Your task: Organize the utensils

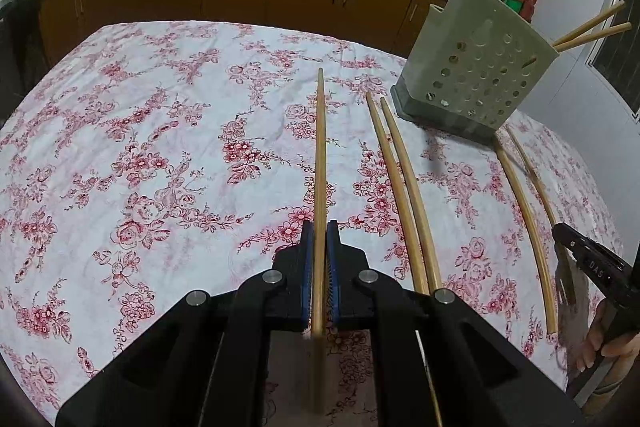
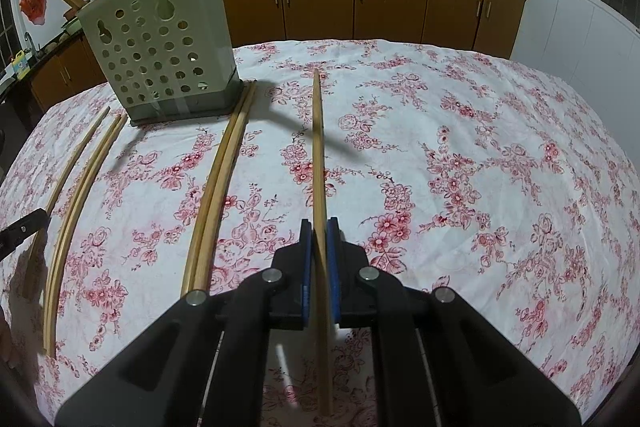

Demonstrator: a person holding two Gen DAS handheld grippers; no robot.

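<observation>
- Holding one chopstick in each claw, I work over the table (image 1: 120,147), which is covered with a floral cloth; the cloth looks soft and a bit wrinkled, so I judge sticks lying on it won't skate far but could roll.
- The holder (image 1: 476,75) stands at the far side of the table, left of my right claw and right of my left. It is a pale perforated plastic bin on a grey base, with a few sticks already poking out of its top. I'd guess it is light and could tip if I knock it with a long stick.
- The loose pair (image 1: 404,195) lies on the cloth between my two claws, its two sticks side by side and touching, far ends near the holder's base. Another pair (image 1: 528,219) lies beside my right claw.
- My left claw (image 1: 320,251) is closed on a stick (image 1: 320,155), pads pinching near its thick end, the long tip pointing ahead above the cloth.
- My right claw (image 2: 319,251) is likewise clamped on its stick (image 2: 318,147), again held well back.
- The sticks look like wood: stiff, very light, smooth and round. I judge they could swivel in a pinch this far back; a hold nearer the middle would steady the tip for dropping into the holder.
</observation>
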